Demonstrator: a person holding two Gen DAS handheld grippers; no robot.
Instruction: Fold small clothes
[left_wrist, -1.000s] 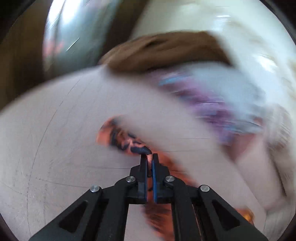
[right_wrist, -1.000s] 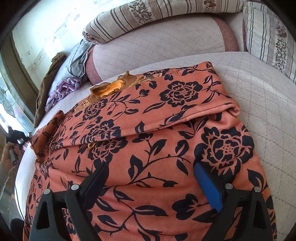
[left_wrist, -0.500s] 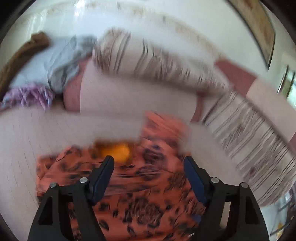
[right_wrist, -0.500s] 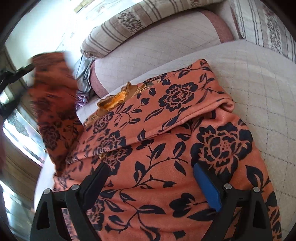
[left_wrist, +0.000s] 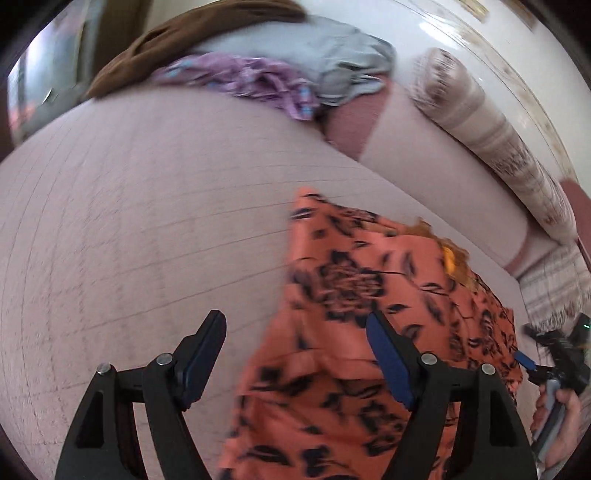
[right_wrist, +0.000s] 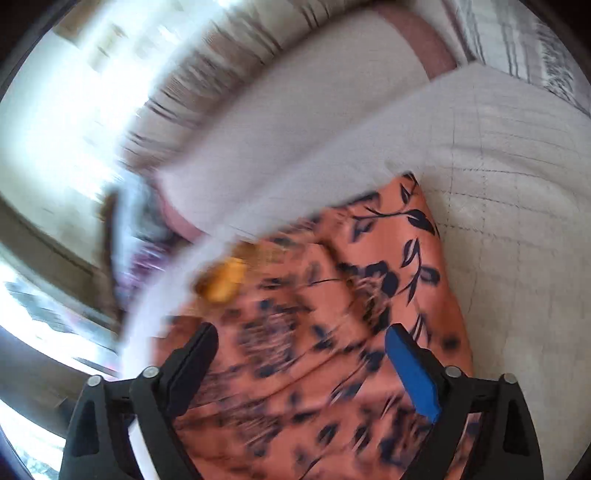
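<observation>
An orange garment with dark floral print (left_wrist: 369, 317) lies folded on the quilted sofa seat (left_wrist: 147, 229); its yellow inner collar (left_wrist: 450, 258) shows at the far edge. My left gripper (left_wrist: 295, 339) is open and empty, above the garment's left edge. The right gripper (left_wrist: 546, 362) shows at the right edge of the left wrist view, in a hand. In the right wrist view, blurred, the garment (right_wrist: 332, 332) fills the lower middle, and my right gripper (right_wrist: 299, 354) is open and empty just above it.
A heap of purple (left_wrist: 258, 81), grey (left_wrist: 332, 55) and brown (left_wrist: 177, 40) clothes lies at the sofa's far left. Striped cushions (left_wrist: 491, 140) line the backrest, with another (right_wrist: 535, 40) at the right. A bright window (right_wrist: 44, 325) is to the left.
My left gripper was shut on the garment's sleeve a second ago, carried it over, let go and now hangs open. The right gripper stayed open and has swung back over the garment.
</observation>
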